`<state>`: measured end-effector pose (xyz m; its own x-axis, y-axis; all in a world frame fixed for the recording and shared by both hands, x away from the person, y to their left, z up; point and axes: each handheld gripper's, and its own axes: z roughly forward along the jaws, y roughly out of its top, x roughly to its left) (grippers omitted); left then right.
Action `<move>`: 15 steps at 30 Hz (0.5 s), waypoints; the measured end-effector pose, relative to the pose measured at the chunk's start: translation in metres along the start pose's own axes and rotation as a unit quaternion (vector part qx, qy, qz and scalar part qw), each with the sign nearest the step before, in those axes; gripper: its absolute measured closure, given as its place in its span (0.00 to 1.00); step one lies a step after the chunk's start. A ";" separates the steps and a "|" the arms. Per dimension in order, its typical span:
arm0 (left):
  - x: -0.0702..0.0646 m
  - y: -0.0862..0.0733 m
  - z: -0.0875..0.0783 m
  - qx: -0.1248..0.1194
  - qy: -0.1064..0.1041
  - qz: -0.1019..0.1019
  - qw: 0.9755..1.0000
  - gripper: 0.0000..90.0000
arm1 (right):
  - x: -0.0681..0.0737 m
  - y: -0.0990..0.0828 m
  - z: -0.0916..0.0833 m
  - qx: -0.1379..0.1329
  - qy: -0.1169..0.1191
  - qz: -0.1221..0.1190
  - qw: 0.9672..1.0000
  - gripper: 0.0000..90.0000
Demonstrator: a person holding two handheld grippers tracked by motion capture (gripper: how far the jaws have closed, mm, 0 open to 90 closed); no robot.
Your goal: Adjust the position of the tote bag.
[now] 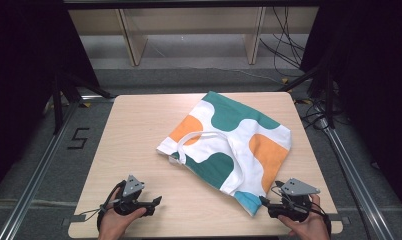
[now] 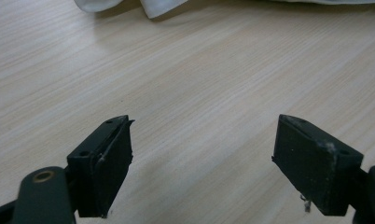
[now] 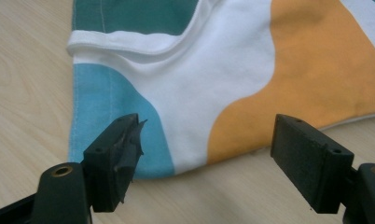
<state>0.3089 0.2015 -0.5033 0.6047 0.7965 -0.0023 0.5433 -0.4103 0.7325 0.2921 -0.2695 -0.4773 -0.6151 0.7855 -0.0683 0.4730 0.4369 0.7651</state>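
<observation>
A cloth tote bag (image 1: 229,142) with white, green, orange and blue patches lies flat across the middle and right of the wooden table (image 1: 134,130), its white handles (image 1: 209,137) lying on top. My left gripper (image 1: 158,201) rests near the front left edge, open over bare wood (image 2: 199,135), with a white edge of the bag (image 2: 125,4) far ahead. My right gripper (image 1: 263,201) is at the front right, open, its jaws just short of the bag's blue corner (image 3: 115,107) and orange patch (image 3: 316,70).
The table's front edge (image 1: 204,231) runs just behind both hands. Metal rails (image 1: 39,165) flank the table on the floor. Wooden shelf legs (image 1: 134,45) and cables (image 1: 284,45) stand beyond the far edge.
</observation>
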 end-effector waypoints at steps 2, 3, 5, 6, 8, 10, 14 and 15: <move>0.000 0.000 0.001 -0.003 0.002 0.000 1.000 0.21 | 0.005 0.002 0.001 0.000 0.006 -0.003 1.000 0.29; 0.000 0.000 0.001 -0.003 0.002 0.000 1.000 0.21 | 0.005 0.002 0.001 0.000 0.006 -0.003 1.000 0.29; 0.001 0.000 0.000 -0.001 0.003 0.005 1.000 0.21 | 0.009 0.005 0.003 -0.005 0.011 -0.015 1.000 0.30; 0.000 0.000 0.001 -0.001 0.001 0.001 1.000 0.21 | 0.010 0.006 0.004 -0.008 0.011 -0.023 1.000 0.31; 0.000 0.000 0.001 0.000 0.002 0.003 1.000 0.21 | 0.015 0.008 0.006 -0.010 0.021 -0.025 0.999 0.31; 0.000 0.000 0.000 0.009 0.002 0.007 1.000 0.21 | 0.018 0.008 0.007 -0.012 0.026 -0.026 0.999 0.31; -0.002 0.000 0.002 -0.009 0.001 -0.006 1.000 0.21 | 0.032 0.012 0.013 -0.005 0.038 -0.048 0.998 0.31; -0.001 0.000 0.002 -0.008 0.003 -0.001 1.000 0.21 | 0.034 0.013 0.014 -0.004 0.041 -0.055 0.998 0.32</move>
<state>0.3094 0.1996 -0.5052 0.6006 0.7995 0.0004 0.5350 -0.4023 0.7429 0.2862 -0.2315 -0.4786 -0.7120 0.6951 -0.0998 0.3957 0.5146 0.7607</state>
